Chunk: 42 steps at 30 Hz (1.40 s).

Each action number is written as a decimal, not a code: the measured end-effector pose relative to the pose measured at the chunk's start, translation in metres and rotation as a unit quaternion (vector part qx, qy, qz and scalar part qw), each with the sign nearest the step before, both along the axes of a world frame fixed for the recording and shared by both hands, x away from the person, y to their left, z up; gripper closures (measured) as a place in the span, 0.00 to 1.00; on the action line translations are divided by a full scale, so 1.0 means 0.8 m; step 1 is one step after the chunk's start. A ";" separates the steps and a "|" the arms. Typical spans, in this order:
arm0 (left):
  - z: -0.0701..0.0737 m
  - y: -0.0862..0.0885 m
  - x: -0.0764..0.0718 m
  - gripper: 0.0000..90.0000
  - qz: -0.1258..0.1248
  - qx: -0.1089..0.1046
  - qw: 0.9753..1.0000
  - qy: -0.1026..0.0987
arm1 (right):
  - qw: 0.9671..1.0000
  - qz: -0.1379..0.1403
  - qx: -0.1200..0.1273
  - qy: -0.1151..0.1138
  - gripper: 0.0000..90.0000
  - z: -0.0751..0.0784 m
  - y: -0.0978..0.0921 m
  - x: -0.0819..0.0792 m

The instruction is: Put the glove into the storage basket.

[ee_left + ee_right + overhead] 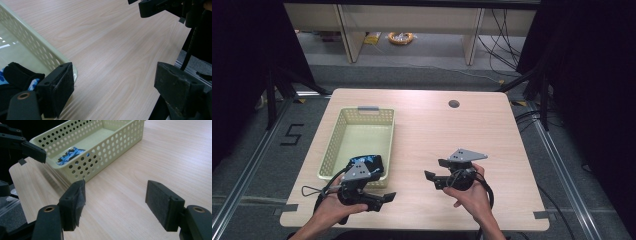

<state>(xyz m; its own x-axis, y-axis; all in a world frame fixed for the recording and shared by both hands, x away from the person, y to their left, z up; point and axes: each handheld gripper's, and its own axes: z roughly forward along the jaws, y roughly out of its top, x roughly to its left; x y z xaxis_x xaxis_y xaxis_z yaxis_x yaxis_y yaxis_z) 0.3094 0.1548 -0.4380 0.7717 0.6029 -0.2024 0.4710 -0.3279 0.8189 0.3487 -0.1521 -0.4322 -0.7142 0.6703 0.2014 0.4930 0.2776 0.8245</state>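
A pale yellow perforated basket (341, 131) sits on the left half of the wooden table. A black and blue cloth item (368, 162) lies in its near end, also seen through the basket wall (71, 155) and beside my left jaw (15, 75). My left gripper (384, 197) is held just in front of the basket's near right corner, open, nothing between its jaws (113, 90). My right gripper (432, 170) hovers over the table's middle front, open and empty (115, 202), pointing left toward the basket.
The table (492, 135) has a round cable hole (454, 104) near its far edge. Bare wood lies to the right of the basket. Beyond the table are shelf legs, cables and a yellow coil (400, 37) on the floor.
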 end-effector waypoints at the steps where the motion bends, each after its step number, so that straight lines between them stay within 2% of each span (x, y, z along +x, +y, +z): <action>1: -0.002 -0.001 0.000 0.17 -0.001 -0.003 1.000 -0.003 | 1.000 -0.001 -0.003 -0.001 0.37 0.000 -0.002 -0.001; 3: -0.004 -0.001 -0.003 0.17 0.000 -0.001 1.000 -0.003 | 1.000 0.008 -0.001 -0.001 0.36 -0.002 -0.004 -0.002; 6: -0.006 0.000 -0.005 0.17 0.000 0.007 1.000 -0.006 | 1.000 0.001 -0.002 -0.003 0.35 -0.004 -0.007 -0.006; 7: -0.007 0.000 -0.006 0.17 0.000 0.005 1.000 -0.003 | 1.000 -0.005 0.009 0.012 0.35 -0.004 -0.006 -0.009; 8: -0.009 0.000 -0.008 0.17 0.004 0.006 1.000 -0.005 | 1.000 -0.004 0.008 0.012 0.35 -0.005 -0.007 -0.010; 9: -0.010 0.000 -0.009 0.17 0.002 0.009 1.000 -0.005 | 1.000 0.002 0.003 -0.001 0.34 -0.007 -0.010 -0.009; 10: -0.011 -0.001 -0.010 0.17 0.002 0.007 1.000 -0.007 | 1.000 0.003 0.002 -0.003 0.33 -0.008 -0.011 -0.009; 11: -0.012 -0.001 -0.011 0.17 0.000 0.005 1.000 -0.005 | 1.000 -0.004 0.007 0.004 0.33 -0.009 -0.011 -0.012; 12: -0.013 -0.002 -0.012 0.17 0.003 0.002 1.000 -0.006 | 1.000 0.010 -0.003 -0.004 0.33 -0.009 -0.014 -0.010; 13: -0.013 -0.001 -0.012 0.17 0.000 0.008 1.000 -0.007 | 1.000 -0.006 0.010 0.007 0.33 -0.010 -0.013 -0.014; 14: -0.014 -0.002 -0.013 0.17 0.001 0.001 1.000 -0.003 | 1.000 -0.002 0.008 0.000 0.33 -0.010 -0.016 -0.013; 16: -0.015 -0.003 -0.016 0.17 0.003 -0.002 1.000 -0.005 | 1.000 -0.006 0.007 0.005 0.32 -0.011 -0.019 -0.016; 18: -0.016 -0.003 -0.018 0.17 -0.001 -0.003 1.000 -0.003 | 1.000 -0.006 0.015 0.007 0.31 -0.013 -0.021 -0.017; 19: -0.016 -0.003 -0.019 0.17 -0.003 0.002 1.000 -0.004 | 1.000 -0.010 0.015 0.009 0.31 -0.014 -0.022 -0.020; 20: -0.017 -0.004 -0.020 0.17 0.001 0.002 1.000 -0.006 | 1.000 -0.005 0.013 0.003 0.31 -0.014 -0.023 -0.019; 21: -0.017 -0.004 -0.020 0.17 -0.004 0.002 1.000 -0.006 | 1.000 -0.011 0.014 0.012 0.31 -0.014 -0.023 -0.022; 22: -0.017 -0.004 -0.021 0.17 -0.004 0.005 1.000 -0.007 | 1.000 -0.003 0.007 -0.007 0.31 -0.016 -0.025 -0.020; 23: -0.018 -0.005 -0.022 0.17 -0.002 0.004 1.000 -0.003 | 1.000 -0.012 0.017 0.013 0.30 -0.016 -0.024 -0.025; 24: -0.019 -0.005 -0.023 0.17 -0.003 0.002 1.000 -0.004 | 1.000 -0.011 0.017 0.013 0.30 -0.016 -0.024 -0.025; 25: -0.019 -0.005 -0.024 0.17 -0.003 -0.001 1.000 -0.002 | 1.000 -0.001 0.012 -0.001 0.30 -0.019 -0.026 -0.023; 26: -0.020 -0.006 -0.025 0.17 -0.003 -0.002 1.000 0.000 | 1.000 -0.001 0.013 0.000 0.29 -0.019 -0.026 -0.024; 27: -0.021 -0.006 -0.026 0.17 0.001 -0.002 1.000 -0.005 | 1.000 -0.007 0.014 0.010 0.28 -0.019 -0.026 -0.028; 29: -0.022 -0.006 -0.027 0.17 -0.003 0.000 1.000 -0.003 | 1.000 -0.001 0.014 0.005 0.27 -0.021 -0.027 -0.029; 30: -0.023 -0.005 -0.027 0.17 -0.008 0.007 1.000 -0.008 | 1.000 0.000 0.016 0.003 0.25 -0.022 -0.027 -0.030; 35: -0.028 -0.006 -0.031 0.17 -0.013 0.008 1.000 -0.008 | 1.000 0.003 0.018 -0.001 0.20 -0.024 -0.029 -0.036; 36: -0.030 -0.007 -0.033 0.17 -0.007 0.003 1.000 -0.002 | 1.000 -0.002 0.014 0.003 0.19 -0.024 -0.029 -0.039; 37: -0.032 -0.006 -0.033 0.17 -0.013 0.009 1.000 -0.006 | 1.000 -0.002 0.010 -0.011 0.18 -0.025 -0.031 -0.039; 38: -0.033 -0.005 -0.033 0.17 -0.017 0.013 1.000 -0.006 | 1.000 0.002 0.018 0.003 0.18 -0.026 -0.030 -0.041; 39: -0.036 -0.005 -0.034 0.17 -0.015 0.015 1.000 -0.002 | 1.000 0.006 0.014 -0.017 0.18 -0.029 -0.032 -0.040; 40: -0.040 -0.005 -0.034 0.17 -0.016 0.016 1.000 0.001 | 1.000 0.000 0.023 0.002 0.18 -0.029 -0.031 -0.044; 41: -0.042 -0.006 -0.035 0.17 -0.013 0.011 1.000 0.010 | 1.000 0.005 0.018 -0.012 0.18 -0.032 -0.033 -0.044; 42: -0.044 -0.004 -0.035 0.17 -0.024 0.017 1.000 0.004 | 1.000 0.003 0.020 -0.006 0.18 -0.033 -0.033 -0.045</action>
<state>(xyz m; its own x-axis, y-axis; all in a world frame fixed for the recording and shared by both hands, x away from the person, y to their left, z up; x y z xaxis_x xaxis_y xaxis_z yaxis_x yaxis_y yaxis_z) 0.2816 0.1516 -0.4733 0.7985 0.5718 -0.1883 0.4600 -0.3778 0.8035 0.3126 -0.1783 -0.4586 -0.7211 0.6573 0.2189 0.4808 0.2473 0.8412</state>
